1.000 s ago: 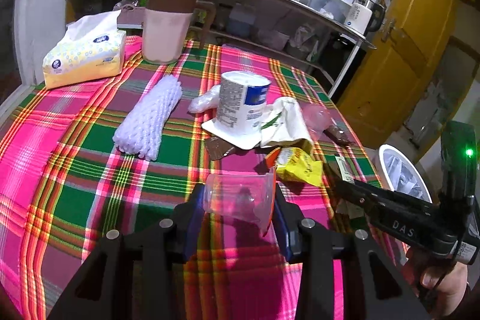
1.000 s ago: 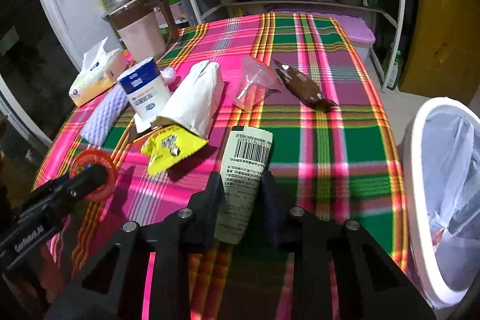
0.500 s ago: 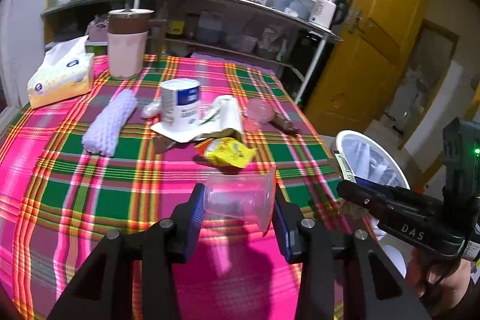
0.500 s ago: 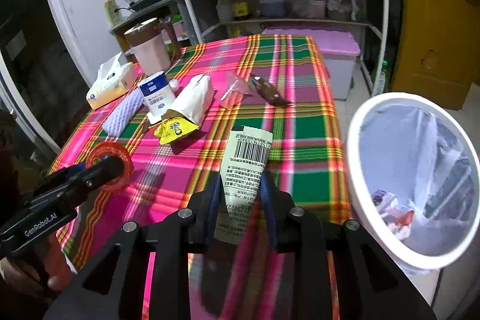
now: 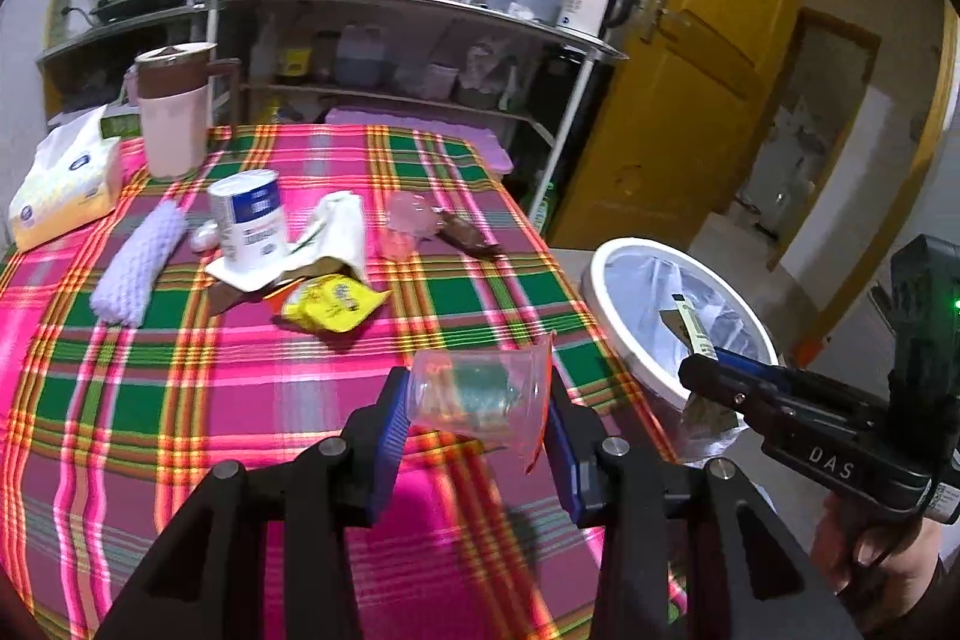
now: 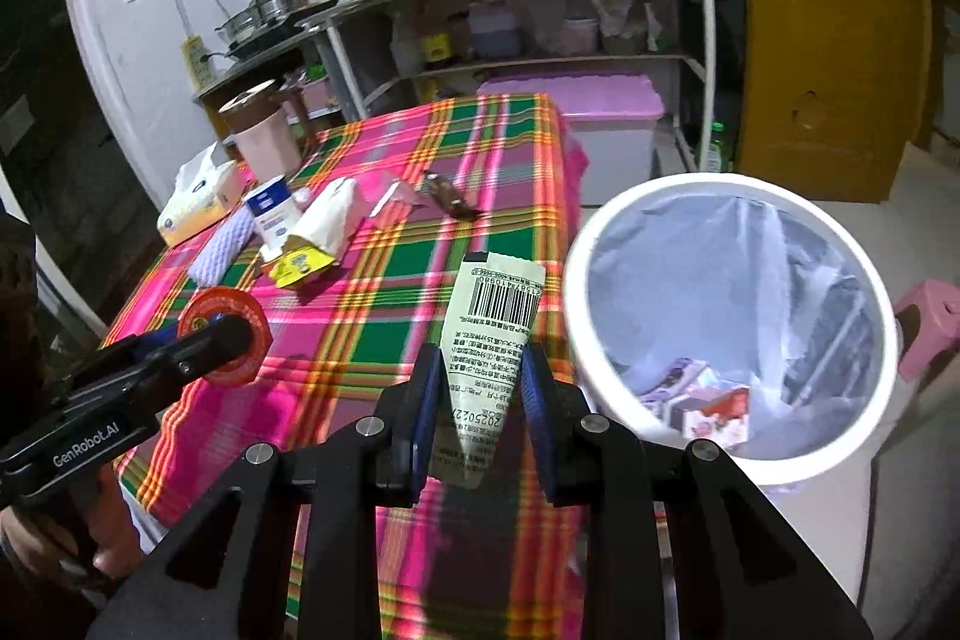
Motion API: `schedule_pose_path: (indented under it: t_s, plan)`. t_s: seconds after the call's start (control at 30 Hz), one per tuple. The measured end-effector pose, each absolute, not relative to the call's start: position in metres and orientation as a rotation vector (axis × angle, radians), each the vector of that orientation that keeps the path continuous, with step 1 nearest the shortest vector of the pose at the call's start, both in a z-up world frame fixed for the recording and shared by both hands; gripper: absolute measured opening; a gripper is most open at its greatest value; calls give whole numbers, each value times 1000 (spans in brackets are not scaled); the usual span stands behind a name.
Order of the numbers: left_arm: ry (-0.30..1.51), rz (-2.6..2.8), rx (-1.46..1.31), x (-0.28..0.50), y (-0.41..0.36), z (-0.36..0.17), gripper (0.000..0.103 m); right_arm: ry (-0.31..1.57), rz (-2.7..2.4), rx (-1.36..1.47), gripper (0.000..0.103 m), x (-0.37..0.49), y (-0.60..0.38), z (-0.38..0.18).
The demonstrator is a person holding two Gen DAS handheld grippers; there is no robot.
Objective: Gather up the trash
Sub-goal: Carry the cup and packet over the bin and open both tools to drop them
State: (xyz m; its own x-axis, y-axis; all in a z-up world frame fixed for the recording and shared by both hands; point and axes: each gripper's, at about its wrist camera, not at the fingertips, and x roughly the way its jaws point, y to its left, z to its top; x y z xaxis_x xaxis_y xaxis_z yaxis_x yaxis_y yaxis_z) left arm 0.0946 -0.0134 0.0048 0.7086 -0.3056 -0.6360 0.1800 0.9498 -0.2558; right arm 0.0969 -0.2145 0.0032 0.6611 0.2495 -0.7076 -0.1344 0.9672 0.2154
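The left gripper (image 5: 477, 415) is clamping a clear plastic cup (image 5: 480, 391) on its side between its blue pads, the cup's orange-rimmed mouth facing right, and it is hanging above the near right part of the plaid tablecloth (image 5: 180, 400). The right gripper (image 6: 477, 400) is pinching a pale green wrapper (image 6: 489, 334) with a printed barcode, the wrapper sticking up and forward out of the jaws — it is sitting over the table's edge, just beside the white bin (image 6: 600, 244) lined with a translucent bag. Some packaging is already lying at the bottom of that bin. More trash is waiting on the cloth: a yellow snack packet (image 5: 333, 301), a white paper bag (image 5: 342, 232), an upside-down white and blue tub (image 5: 249, 220), a small clear pink bag (image 5: 405, 220) and a brown wrapper (image 5: 471, 241). A lilac foam net sleeve (image 5: 141, 262), a tissue pack (image 5: 63, 187) and a pink jug with a brown lid (image 5: 174, 112) are standing farther left — well apart from the bin.
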Motion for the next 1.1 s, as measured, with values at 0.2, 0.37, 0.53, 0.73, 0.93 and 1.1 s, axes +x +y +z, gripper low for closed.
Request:
schedule_pose_path:
  t_s: [0.2,0.37,0.53,0.73,0.93,1.1]
  plan:
    - [738,-319,-140,105,-44,8,42,805,158,176,28,93,-245,5]
    - [738,-376,-102,117,-76,10,42,796,99,204,28,91,-275,4]
    - [742,-432,-67,128,-107,8,42,796,44,229,29,88,-300,0]
    - [761,-487,-41,142,-138,3,42,808,-3,249,29,89,-324,-6]
    - [773,-530,-9,155,-164,-4,42,832,-26,262,29,93,-341,-15]
    - [786,-552,10,167,-179,-12,42,851,-34,263,29,99,-346,-22]
